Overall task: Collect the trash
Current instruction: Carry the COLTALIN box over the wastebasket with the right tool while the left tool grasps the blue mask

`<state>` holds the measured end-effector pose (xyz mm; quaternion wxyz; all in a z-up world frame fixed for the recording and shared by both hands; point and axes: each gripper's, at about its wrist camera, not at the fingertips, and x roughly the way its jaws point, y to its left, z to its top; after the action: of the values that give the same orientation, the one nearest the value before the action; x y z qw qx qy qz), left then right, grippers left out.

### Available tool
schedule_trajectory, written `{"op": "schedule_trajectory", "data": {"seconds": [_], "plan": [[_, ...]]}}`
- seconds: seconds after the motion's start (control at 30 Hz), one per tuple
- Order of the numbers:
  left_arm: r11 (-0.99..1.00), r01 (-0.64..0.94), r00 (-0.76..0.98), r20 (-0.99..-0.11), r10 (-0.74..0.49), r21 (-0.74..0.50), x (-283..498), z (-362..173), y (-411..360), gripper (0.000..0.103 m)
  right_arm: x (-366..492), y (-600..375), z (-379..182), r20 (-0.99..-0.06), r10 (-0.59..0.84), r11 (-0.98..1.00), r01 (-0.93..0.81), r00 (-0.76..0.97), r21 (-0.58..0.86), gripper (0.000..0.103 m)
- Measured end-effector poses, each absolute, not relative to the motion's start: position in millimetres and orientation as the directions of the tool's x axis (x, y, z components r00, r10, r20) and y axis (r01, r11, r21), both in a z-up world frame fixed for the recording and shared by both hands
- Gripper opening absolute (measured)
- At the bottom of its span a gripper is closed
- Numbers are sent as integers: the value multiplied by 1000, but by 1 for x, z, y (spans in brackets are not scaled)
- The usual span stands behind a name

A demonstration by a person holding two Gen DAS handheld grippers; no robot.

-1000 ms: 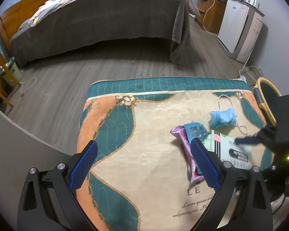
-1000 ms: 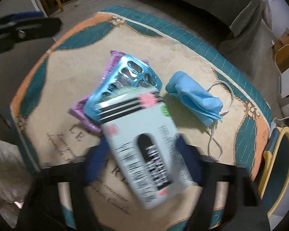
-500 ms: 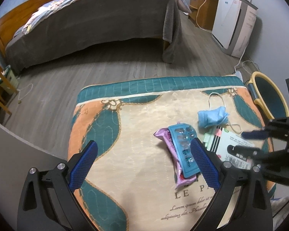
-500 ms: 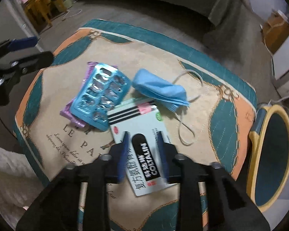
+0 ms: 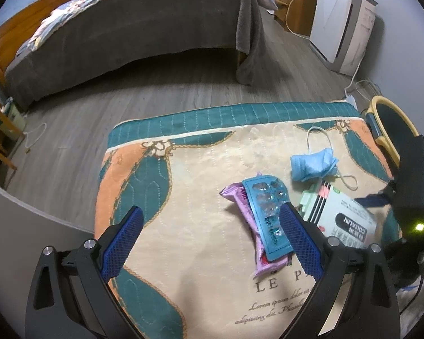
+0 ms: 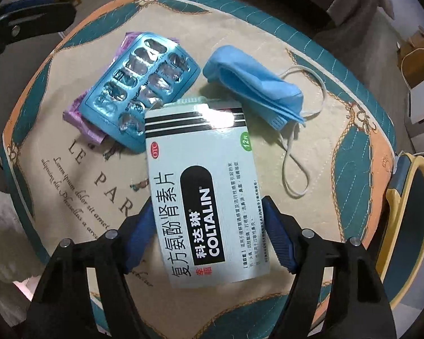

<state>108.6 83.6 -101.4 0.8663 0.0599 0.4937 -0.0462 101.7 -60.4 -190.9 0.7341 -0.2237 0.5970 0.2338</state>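
Observation:
A white medicine box (image 6: 203, 186) marked COLTALIN lies on the patterned cloth between the fingers of my right gripper (image 6: 207, 234), whose blue pads stand at its two long sides. The box also shows in the left wrist view (image 5: 344, 220). A blue blister pack (image 6: 142, 87) rests on a purple wrapper (image 6: 82, 118), left of the box. A crumpled blue face mask (image 6: 257, 84) with white loops lies behind the box. My left gripper (image 5: 209, 243) is open and empty, hovering over the cloth left of the blister pack (image 5: 267, 214).
A yellow-rimmed bin (image 6: 410, 214) stands at the right edge of the cloth-covered table (image 5: 155, 186). A bed with a grey cover (image 5: 144, 36), a white appliance (image 5: 344, 22) and wooden furniture (image 5: 0, 138) stand on the wood floor beyond.
My right gripper, nearly shut above the box half a second ago, has opened and come down around the medicine box. The left view has shifted slightly; its gripper stays open.

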Motion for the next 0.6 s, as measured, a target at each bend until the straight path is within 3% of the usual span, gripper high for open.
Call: {"op": "schedule_trajectory", "data": {"seconds": [0.3, 0.6], "plan": [[983, 175, 503, -863, -42, 55, 118, -107, 54, 96, 73, -94, -123, -962, 59, 801, -587, 267, -113, 72], [950, 308, 500, -859, -113, 54, 137, -130, -7, 96, 114, -185, -92, -923, 16, 943, -314, 384, -114, 72]]}}
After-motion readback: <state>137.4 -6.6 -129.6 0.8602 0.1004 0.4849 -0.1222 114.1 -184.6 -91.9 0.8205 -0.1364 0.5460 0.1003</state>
